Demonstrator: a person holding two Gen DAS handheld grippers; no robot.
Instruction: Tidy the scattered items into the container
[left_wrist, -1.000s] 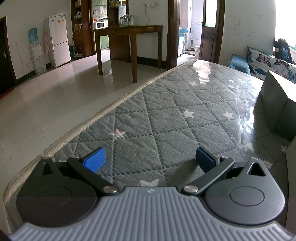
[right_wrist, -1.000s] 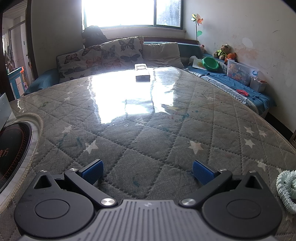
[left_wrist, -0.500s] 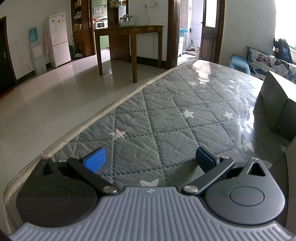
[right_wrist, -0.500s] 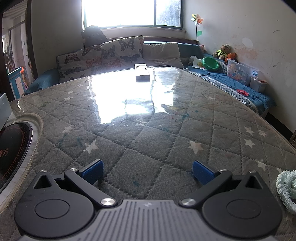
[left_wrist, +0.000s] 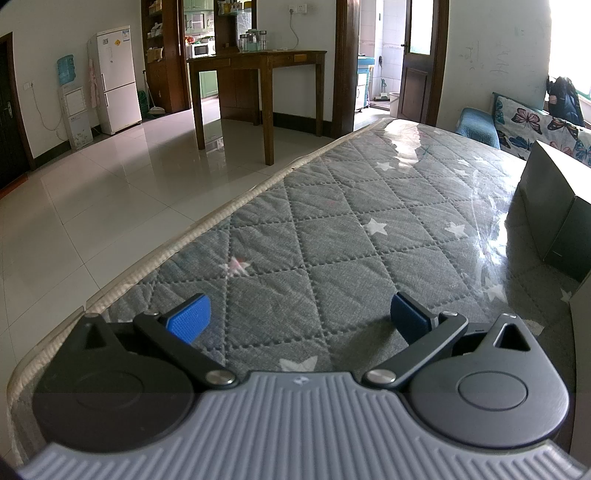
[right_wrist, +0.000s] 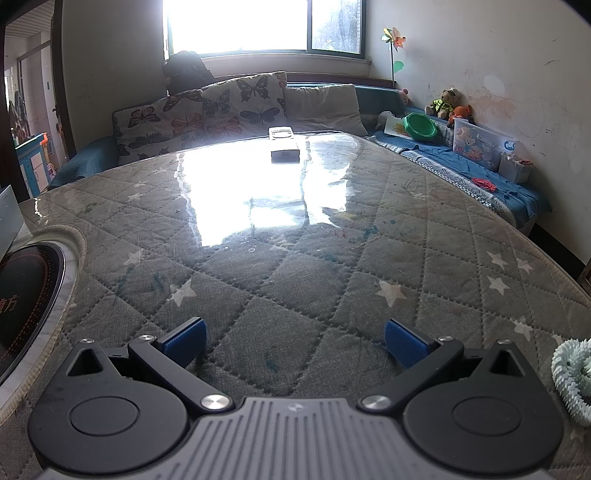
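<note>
My left gripper (left_wrist: 297, 317) stands open just above the grey quilted table cover (left_wrist: 332, 221), nothing between its blue pads. A dark box (left_wrist: 550, 218) rests on the cover to its right. My right gripper (right_wrist: 293, 341) is open too, low over the same cover (right_wrist: 295, 258), holding nothing. A pale green ridged coil (right_wrist: 572, 376) lies at the lower right edge of the right wrist view, just right of the gripper. A white remote control (right_wrist: 283, 144) lies at the far end of the table.
A round black cooktop (right_wrist: 26, 295) is set into the table at the left of the right wrist view. Cushions (right_wrist: 207, 114) and a sofa line the far side. The table edge (left_wrist: 207, 229) drops to a tiled floor on the left.
</note>
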